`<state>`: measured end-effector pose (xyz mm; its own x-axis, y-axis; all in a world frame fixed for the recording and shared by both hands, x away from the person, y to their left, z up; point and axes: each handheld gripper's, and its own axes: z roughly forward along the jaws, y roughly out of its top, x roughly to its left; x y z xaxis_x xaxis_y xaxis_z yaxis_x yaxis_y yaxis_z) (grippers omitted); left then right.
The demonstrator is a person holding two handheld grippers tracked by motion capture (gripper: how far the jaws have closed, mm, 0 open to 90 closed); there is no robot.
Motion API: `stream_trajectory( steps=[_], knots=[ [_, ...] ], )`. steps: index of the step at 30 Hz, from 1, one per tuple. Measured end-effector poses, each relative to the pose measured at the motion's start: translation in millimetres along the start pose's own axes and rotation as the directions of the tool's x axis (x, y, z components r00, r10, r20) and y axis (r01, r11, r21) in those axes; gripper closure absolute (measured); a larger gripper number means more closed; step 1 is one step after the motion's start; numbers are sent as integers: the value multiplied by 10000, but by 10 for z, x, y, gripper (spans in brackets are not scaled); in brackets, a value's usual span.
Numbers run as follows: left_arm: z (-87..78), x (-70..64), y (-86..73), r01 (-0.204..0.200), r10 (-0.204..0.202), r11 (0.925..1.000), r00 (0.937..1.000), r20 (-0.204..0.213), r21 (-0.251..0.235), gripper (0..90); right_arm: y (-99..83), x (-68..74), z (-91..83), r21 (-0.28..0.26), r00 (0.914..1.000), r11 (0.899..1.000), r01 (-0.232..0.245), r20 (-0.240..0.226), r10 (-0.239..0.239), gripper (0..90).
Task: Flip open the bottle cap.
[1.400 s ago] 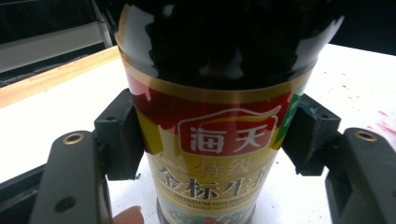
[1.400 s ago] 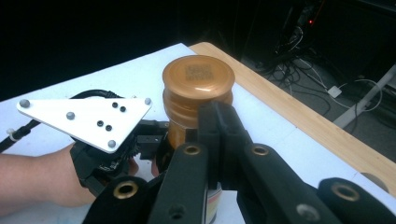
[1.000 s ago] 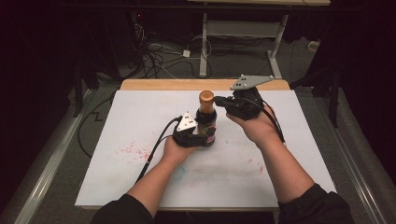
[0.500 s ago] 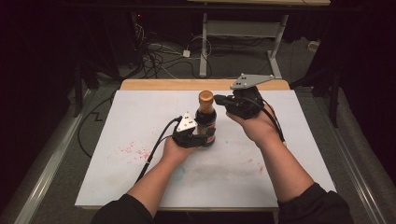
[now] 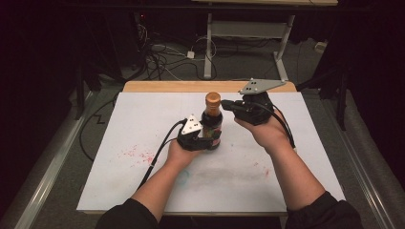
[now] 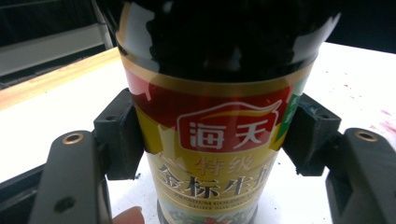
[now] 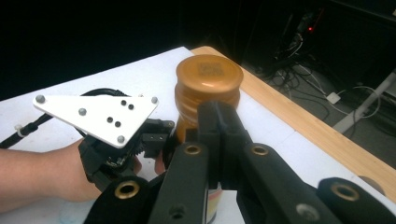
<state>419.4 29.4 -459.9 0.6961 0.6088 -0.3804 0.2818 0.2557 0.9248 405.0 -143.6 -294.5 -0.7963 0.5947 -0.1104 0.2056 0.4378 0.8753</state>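
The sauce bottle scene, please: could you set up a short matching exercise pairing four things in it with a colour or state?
Things:
1. sauce bottle
2. bottle cap
3. left gripper
4. right gripper

Colour or state:
a. shut, jaws together beside the cap
b. orange-brown, round
c. clamped on the labelled body
d. upright on the white table cover, dark, with a red and gold label

Pairs: 1-d, 2-b, 3-c, 4-a
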Motion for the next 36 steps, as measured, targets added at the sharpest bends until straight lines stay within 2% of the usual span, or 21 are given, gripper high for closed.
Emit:
stream_trajectory(
  steps=[1, 2, 5, 9, 10, 13, 14, 15, 16, 17, 18, 19, 20, 22, 25, 26, 29, 30, 36],
  knots=[
    [-225, 274, 140, -4016, 4008, 8499, 9130, 764, 3411, 304, 4, 4, 12, 61, 10000, 10000, 24, -6, -24, 900],
    [-231, 272, 139, -3953, 3959, 8511, 9154, 723, 3455, 305, 9, 6, 21, 108, 10000, 9999, 76, -2, -76, 900],
    [-236, 270, 142, -3961, 3979, 8479, 9147, 709, 3522, 308, 18, 18, 44, 230, 9999, 9996, 162, 9, -162, 900],
    [-243, 262, 141, -4043, 4084, 8427, 9103, 673, 3556, 313, 41, 29, 54, 314, 9998, 9993, 208, -27, -207, 900],
    [-244, 255, 142, -4101, 4153, 8384, 9073, 663, 3590, 313, 48, 48, 54, 331, 9994, 9989, 343, 16, -344, 900],
    [-240, 253, 139, -4106, 4179, 8376, 9064, 614, 3604, 315, 48, 45, 58, 326, 9997, 9991, 252, 13, -253, 900],
    [-234, 238, 134, -4237, 4312, 8310, 9000, 637, 3606, 316, 55, 43, 49, 56, 9998, 9998, 192, 7, -192, 900],
    [-234, 238, 134, -4237, 4312, 8310, 9000, 637, 3606, 316, 55, 43, 49, 56, 9998, 9998, 192, 7, -192, 900],
    [-229, 217, 132, -4410, 4473, 8205, 8915, 717, 3639, 315, 148, 53, -41, -610, 10000, 9981, 34, -51, -37, 900],
    [-229, 217, 132, -4410, 4473, 8205, 8915, 717, 3639, 313, 148, 53, -41, -610, 10000, 9981, 34, -51, -37, 900],
    [-221, 216, 144, -4345, 4422, 8202, 8942, 695, 3723, 311, 253, 75, -107, -601, 9994, 9977, 328, 131, -321, 900],
    [-221, 216, 144, -4345, 4422, 8202, 8942, 695, 3723, 309, 253, 75, -107, -601, 9994, 9977, 328, 131, -321, 900],
    [-226, 215, 142, -4408, 4463, 8176, 8916, 759, 3705, 309, 288, 84, -127, -449, 9985, 9977, 504, 236, -494, 900],
    [-226, 239, 144, -4194, 4249, 8299, 9025, 703, 3680, 307, 267, 91, -128, -410, 9985, 9978, 517, 203, -509, 900],
    [-235, 250, 143, -4142, 4184, 8339, 9054, 716, 3647, 306, 221, 86, -114, -412, 9992, 9985, 372, 173, -365, 900],
    [-238, 248, 137, -4195, 4232, 8332, 9031, 730, 3602, 305, 158, 70, -91, -324, 9994, 9989, 327, 158, -322, 900],
    [-234, 253, 137, -4189, 4213, 8345, 9038, 753, 3579, 304, 102, 47, -79, -267, 9997, 9995, 193, 171, -188, 900],
    [-233, 266, 139, -4112, 4131, 8386, 9076, 749, 3574, 303, 65, 32, -84, -232, 9997, 9996, 165, 171, -161, 900],
    [-232, 274, 141, -4065, 4077, 8412, 9100, 755, 3565, 300, 13, 14, -92, -203, 9999, 9997, 96, 133, -93, 900]
  ],
)
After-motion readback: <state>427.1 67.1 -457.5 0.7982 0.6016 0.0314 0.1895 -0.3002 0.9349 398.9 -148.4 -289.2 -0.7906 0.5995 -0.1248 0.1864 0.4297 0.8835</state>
